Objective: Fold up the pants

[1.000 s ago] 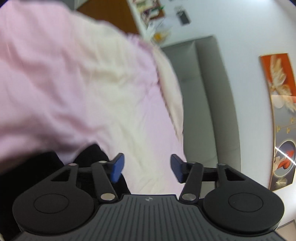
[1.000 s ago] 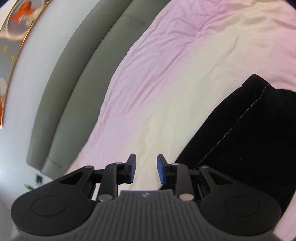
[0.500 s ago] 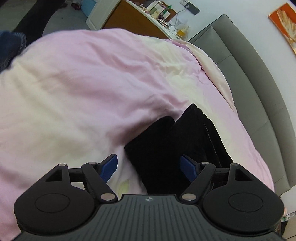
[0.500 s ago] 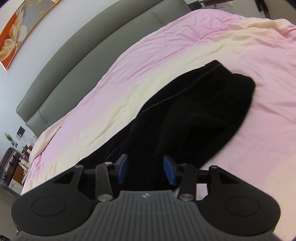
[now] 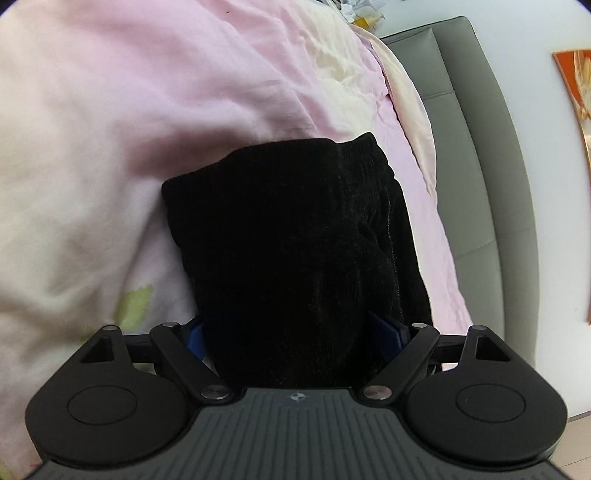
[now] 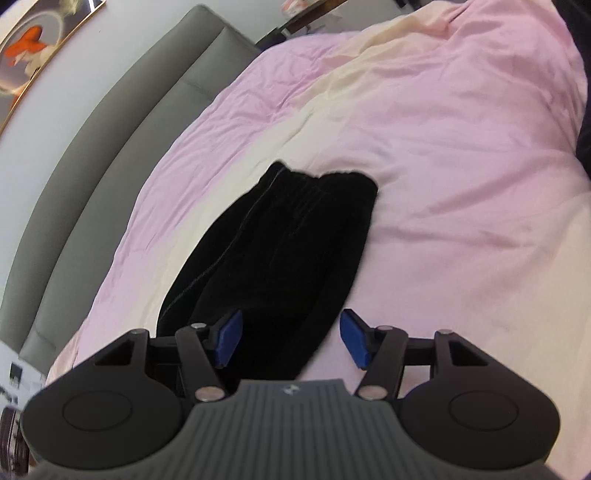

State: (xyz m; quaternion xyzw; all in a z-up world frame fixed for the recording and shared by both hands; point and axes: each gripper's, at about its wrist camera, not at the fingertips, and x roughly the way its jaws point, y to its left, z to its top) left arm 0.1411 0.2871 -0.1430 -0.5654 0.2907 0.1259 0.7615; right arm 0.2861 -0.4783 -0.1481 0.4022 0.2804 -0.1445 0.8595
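Black pants [image 5: 295, 236] lie folded lengthwise on the pink and cream bedspread [image 5: 110, 129]. In the left wrist view my left gripper [image 5: 291, 332] is open, and the near end of the pants lies between its blue pads [image 5: 388, 328], which are partly hidden by cloth. In the right wrist view the pants [image 6: 280, 240] stretch away from me. My right gripper [image 6: 290, 341] is open wide over their near end, its left pad [image 6: 227, 339] above the cloth and its right pad over the bedspread [image 6: 443, 184].
A grey padded headboard [image 5: 476, 184] runs along the bed's far side, also in the right wrist view [image 6: 122, 110]. An orange picture [image 6: 29, 62] hangs on the white wall. A cluttered side table [image 5: 354, 11] stands past the bed's corner.
Both grippers have swung over the pants and moved closer to their near end. The left jaws have opened wider around the cloth, and the right jaws have opened wider too.
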